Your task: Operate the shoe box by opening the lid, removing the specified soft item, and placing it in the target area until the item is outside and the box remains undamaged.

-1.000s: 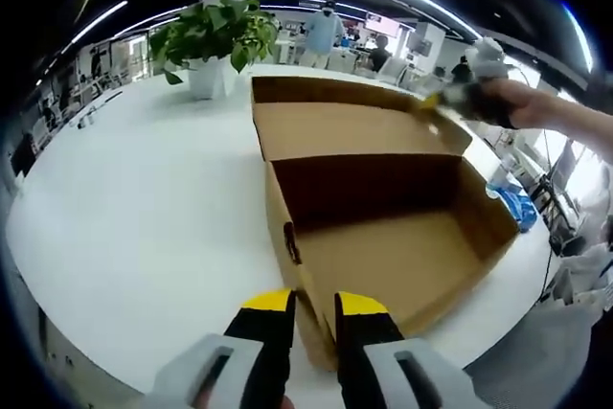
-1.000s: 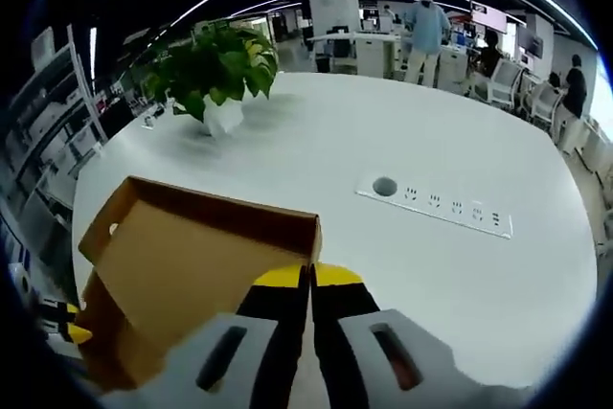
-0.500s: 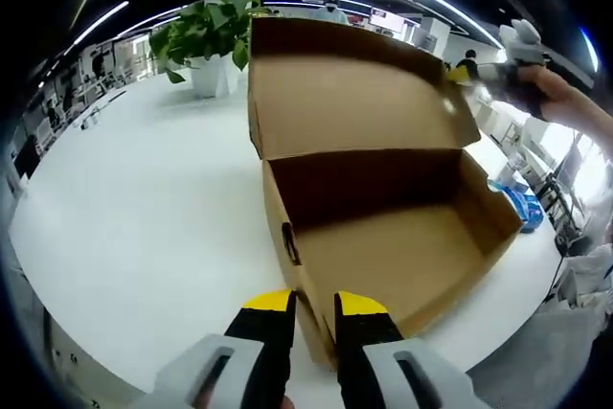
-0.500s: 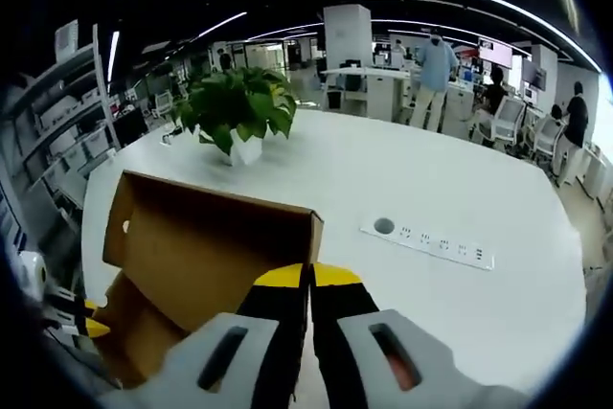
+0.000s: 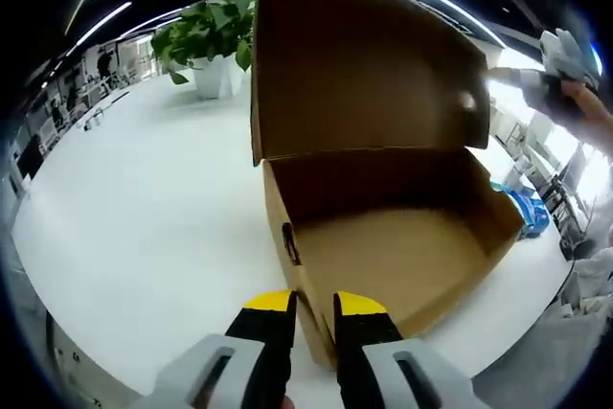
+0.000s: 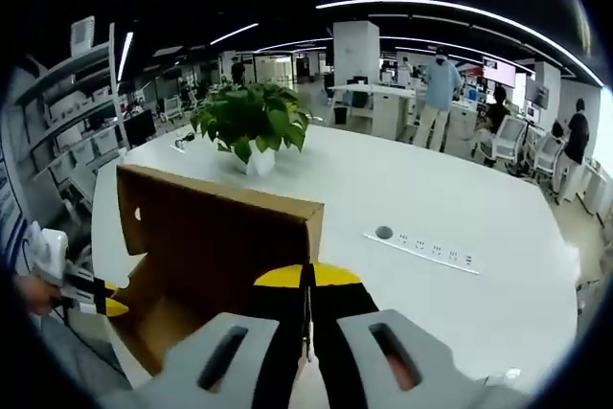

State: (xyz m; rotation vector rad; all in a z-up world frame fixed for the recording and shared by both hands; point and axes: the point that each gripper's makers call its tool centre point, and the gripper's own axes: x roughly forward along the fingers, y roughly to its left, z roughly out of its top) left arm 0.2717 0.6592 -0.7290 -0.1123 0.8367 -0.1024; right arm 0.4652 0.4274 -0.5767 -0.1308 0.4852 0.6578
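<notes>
Brown shoe box (image 5: 383,237), white table (image 5: 144,198) (yellow-tipped black jaws)

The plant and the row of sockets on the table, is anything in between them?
No, nothing. In the right gripper view the white table is bare between the potted plant and the socket strip.

Brown cardboard shoe box (image 5: 393,256) stands open, lid (image 5: 364,64) raised upright.
</notes>
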